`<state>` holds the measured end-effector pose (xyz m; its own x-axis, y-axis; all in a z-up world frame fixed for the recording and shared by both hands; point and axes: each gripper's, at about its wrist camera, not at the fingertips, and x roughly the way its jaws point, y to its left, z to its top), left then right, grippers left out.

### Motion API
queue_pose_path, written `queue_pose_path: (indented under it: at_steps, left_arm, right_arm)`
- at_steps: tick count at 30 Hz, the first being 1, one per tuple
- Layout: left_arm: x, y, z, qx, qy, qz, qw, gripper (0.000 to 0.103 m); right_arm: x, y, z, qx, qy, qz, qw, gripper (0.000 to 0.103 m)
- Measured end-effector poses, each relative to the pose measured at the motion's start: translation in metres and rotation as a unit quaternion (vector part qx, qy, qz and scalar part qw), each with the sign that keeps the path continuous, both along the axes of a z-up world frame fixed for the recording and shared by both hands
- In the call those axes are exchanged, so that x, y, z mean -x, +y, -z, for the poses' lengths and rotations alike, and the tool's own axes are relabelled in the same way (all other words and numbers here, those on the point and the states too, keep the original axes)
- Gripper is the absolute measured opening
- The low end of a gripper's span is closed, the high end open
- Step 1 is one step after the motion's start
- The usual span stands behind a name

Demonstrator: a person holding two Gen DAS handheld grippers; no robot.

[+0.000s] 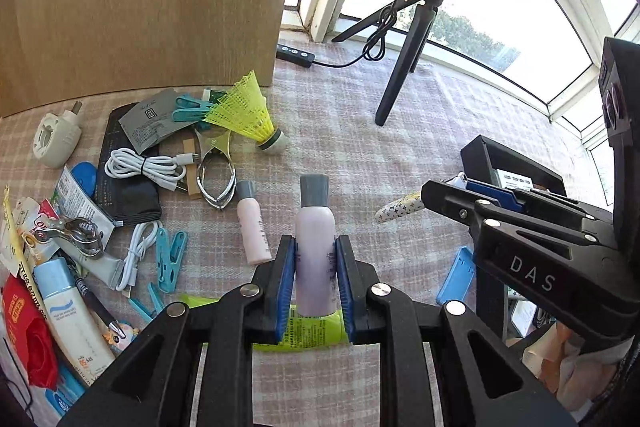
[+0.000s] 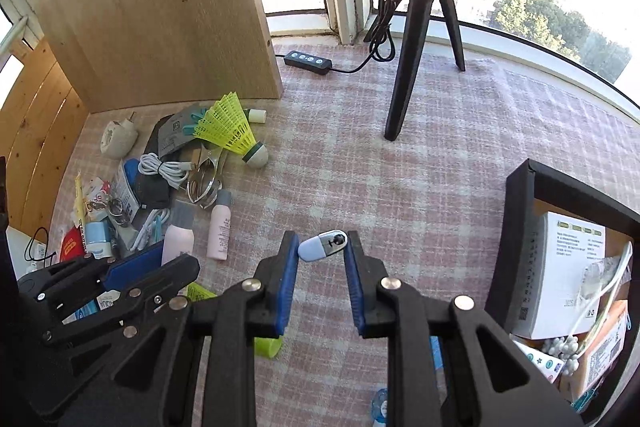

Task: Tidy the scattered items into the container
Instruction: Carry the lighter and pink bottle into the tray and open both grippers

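Upright lilac bottle (image 1: 315,247) and pale-blue capsule (image 2: 322,245) held; black box (image 2: 520,247) right.

Left gripper (image 1: 315,263): black plastic scissor-type linkage, round silver rivets at pivots, ribbed blue pads on finger inner faces. Right gripper (image 2: 322,253): same build, triangular cut-outs in arms, white "DAS" lettering on side, seen from left wrist.

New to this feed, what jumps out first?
The left hand-held gripper clamps an upright lilac bottle, while the right hand-held gripper pinches a small pale-blue capsule-shaped item. A yellow shuttlecock tops the clutter by the wooden board, and the black box sits far right.
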<state>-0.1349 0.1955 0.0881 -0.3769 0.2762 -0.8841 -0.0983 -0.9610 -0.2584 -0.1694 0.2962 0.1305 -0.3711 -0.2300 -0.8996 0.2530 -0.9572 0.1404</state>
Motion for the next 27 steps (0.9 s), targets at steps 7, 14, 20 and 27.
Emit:
queue_pose_path:
  at_steps: [7, 14, 20, 27]
  left_arm:
    - [-0.009, 0.067, -0.020, -0.015, 0.015, 0.061, 0.9979, 0.019]
    - [-0.028, 0.142, -0.032, -0.032, 0.016, 0.133, 0.9904, 0.019]
    - [-0.052, 0.202, -0.037, -0.034, 0.012, 0.195, 0.9802, 0.019]
    - [-0.081, 0.258, -0.045, -0.030, 0.011, 0.254, 0.9666, 0.019]
  right_arm:
    - [-0.016, 0.087, -0.027, 0.013, 0.014, 0.041, 0.999, 0.023]
    - [-0.049, 0.173, -0.050, -0.001, 0.025, 0.093, 0.995, 0.023]
    - [-0.075, 0.240, -0.063, -0.014, 0.035, 0.147, 0.988, 0.023]
    - [-0.096, 0.313, -0.072, -0.024, 0.039, 0.218, 0.975, 0.023]
